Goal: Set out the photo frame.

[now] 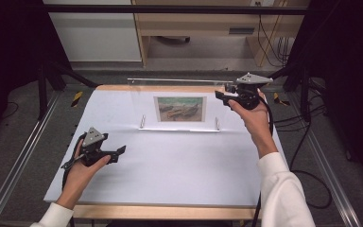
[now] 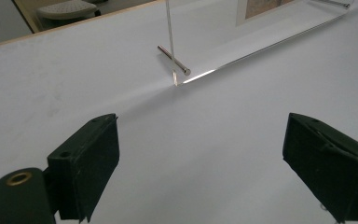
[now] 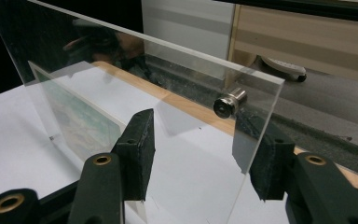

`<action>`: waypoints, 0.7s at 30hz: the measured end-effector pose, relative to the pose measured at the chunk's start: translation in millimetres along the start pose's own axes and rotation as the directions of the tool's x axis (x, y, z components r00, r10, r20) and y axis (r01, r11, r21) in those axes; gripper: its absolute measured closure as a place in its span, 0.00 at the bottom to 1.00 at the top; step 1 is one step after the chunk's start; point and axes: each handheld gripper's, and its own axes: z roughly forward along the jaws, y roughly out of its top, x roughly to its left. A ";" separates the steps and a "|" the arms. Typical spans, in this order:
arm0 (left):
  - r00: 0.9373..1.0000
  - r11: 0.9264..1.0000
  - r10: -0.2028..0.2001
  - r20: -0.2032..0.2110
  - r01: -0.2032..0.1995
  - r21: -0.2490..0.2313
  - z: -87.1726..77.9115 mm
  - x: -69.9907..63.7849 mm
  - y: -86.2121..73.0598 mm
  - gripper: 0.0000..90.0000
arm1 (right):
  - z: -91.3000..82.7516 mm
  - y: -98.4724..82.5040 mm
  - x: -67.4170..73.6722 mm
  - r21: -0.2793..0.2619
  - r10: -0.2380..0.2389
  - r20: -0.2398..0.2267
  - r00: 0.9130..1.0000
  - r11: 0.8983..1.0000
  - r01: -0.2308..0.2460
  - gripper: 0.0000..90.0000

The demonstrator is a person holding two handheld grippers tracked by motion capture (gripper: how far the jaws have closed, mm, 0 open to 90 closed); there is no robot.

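Note:
A clear acrylic picture frame [image 1: 144, 97] stands upright at the back of the white table top [image 1: 179, 165], with a painted picture [image 1: 179, 109] in its middle. My right gripper [image 1: 221, 97] is at the frame's upper right corner. In the right gripper view its jaws [image 3: 200, 154] stand either side of the panel's edge [image 3: 256, 121] without pressing on it, just below a metal standoff [image 3: 230, 103]. My left gripper [image 1: 120, 152] hovers low over the table's front left, open and holding nothing [image 2: 200, 158], and looks toward the frame's left metal foot [image 2: 173, 59].
Two metal feet [image 1: 142, 121] [image 1: 217, 124] carry the frame on the table. A wooden strip [image 1: 165, 211] edges the table at the front. Dark stand legs [image 1: 42, 90] and cables [image 1: 307, 137] lie beside the table on the floor.

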 end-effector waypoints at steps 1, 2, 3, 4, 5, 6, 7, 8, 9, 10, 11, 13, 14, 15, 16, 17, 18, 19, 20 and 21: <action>1.000 1.000 -0.001 0.001 0.001 0.004 0.2 0.4 -0.7 0.12 | 0.8 0.1 -0.8 -0.002 0.002 -0.002 1.000 1.000 -0.002 0.54; 1.000 1.000 -0.003 -0.002 0.003 0.004 0.6 0.4 -1.4 0.12 | 1.5 0.2 -1.4 -0.003 0.005 -0.001 1.000 1.000 -0.005 0.54; 1.000 1.000 0.001 -0.004 -0.001 0.011 0.7 0.7 -1.9 0.12 | 2.0 0.5 -2.1 -0.002 0.008 -0.004 1.000 1.000 -0.008 0.54; 1.000 1.000 0.000 -0.005 0.000 0.013 1.0 1.0 -2.4 0.12 | 2.5 0.8 -2.5 -0.002 0.012 -0.005 1.000 1.000 -0.012 0.54; 1.000 1.000 -0.005 -0.008 0.005 0.012 1.6 0.9 -3.1 0.12 | 3.3 0.9 -3.0 -0.002 0.012 -0.006 1.000 1.000 -0.012 0.54; 1.000 1.000 0.001 -0.012 -0.001 0.024 1.4 1.4 -3.5 0.12 | 3.8 1.0 -3.5 -0.002 0.016 -0.005 1.000 1.000 -0.016 0.54; 1.000 1.000 0.001 -0.017 -0.001 0.026 1.8 1.4 -4.0 0.12 | 4.5 0.8 -4.1 -0.005 0.018 -0.005 1.000 1.000 -0.018 0.54; 1.000 1.000 -0.002 -0.017 0.002 0.025 2.2 1.2 -4.5 0.12 | 5.0 0.7 -4.6 -0.006 0.022 -0.005 1.000 1.000 -0.022 0.54; 1.000 1.000 -0.002 -0.015 0.003 0.029 2.1 1.3 -4.9 0.12 | 5.5 0.8 -5.1 -0.008 0.024 -0.006 1.000 1.000 -0.024 0.54; 1.000 1.000 -0.005 -0.017 0.006 0.029 2.1 1.3 -5.2 0.12 | 6.4 1.0 -5.9 -0.005 0.028 -0.006 1.000 1.000 -0.028 0.54; 1.000 1.000 -0.005 -0.018 0.005 0.029 1.8 1.5 -5.3 0.12 | 6.4 1.0 -5.9 -0.005 0.028 -0.006 1.000 1.000 -0.028 0.54; 1.000 1.000 -0.008 -0.019 0.009 0.027 1.4 1.8 -5.8 0.12 | 7.2 1.4 -6.3 -0.005 0.033 -0.004 0.999 0.999 -0.033 0.53; 1.000 1.000 -0.008 -0.020 0.009 0.028 1.2 2.1 -6.1 0.12 | 7.8 1.4 -6.5 -0.006 0.035 -0.001 0.999 0.999 -0.035 0.53; 1.000 0.999 -0.003 -0.022 0.004 0.032 1.2 2.8 -6.3 0.13 | 8.2 1.3 -6.9 -0.007 0.037 -0.002 0.999 0.999 -0.037 0.53; 1.000 0.999 -0.004 -0.027 0.005 0.035 1.5 3.2 -6.6 0.13 | 8.3 1.2 -7.4 -0.009 0.040 -0.003 0.999 0.999 -0.040 0.54; 0.999 0.999 -0.007 -0.033 0.008 0.035 1.9 3.5 -7.0 0.13 | 8.6 1.0 -7.7 -0.011 0.044 -0.005 0.999 0.999 -0.044 0.54; 0.999 0.999 -0.011 -0.037 0.012 0.037 2.2 3.9 -7.3 0.13 | 8.8 0.6 -7.9 -0.013 0.048 -0.005 0.999 0.999 -0.048 0.54; 0.999 0.999 -0.013 -0.040 0.014 0.039 2.3 4.3 -7.4 0.13 | 9.2 0.3 -7.9 -0.016 0.055 -0.005 0.998 0.998 -0.055 0.53; 0.999 0.999 -0.015 -0.042 0.016 0.038 2.3 4.4 -7.6 0.13 | 9.4 0.1 -8.0 -0.017 0.059 -0.002 0.998 0.998 -0.059 0.53; 0.999 0.999 -0.015 -0.042 0.016 0.038 2.2 4.4 -7.7 0.13 | 10.1 -0.1 -8.4 -0.018 0.062 -0.002 0.998 0.998 -0.062 0.53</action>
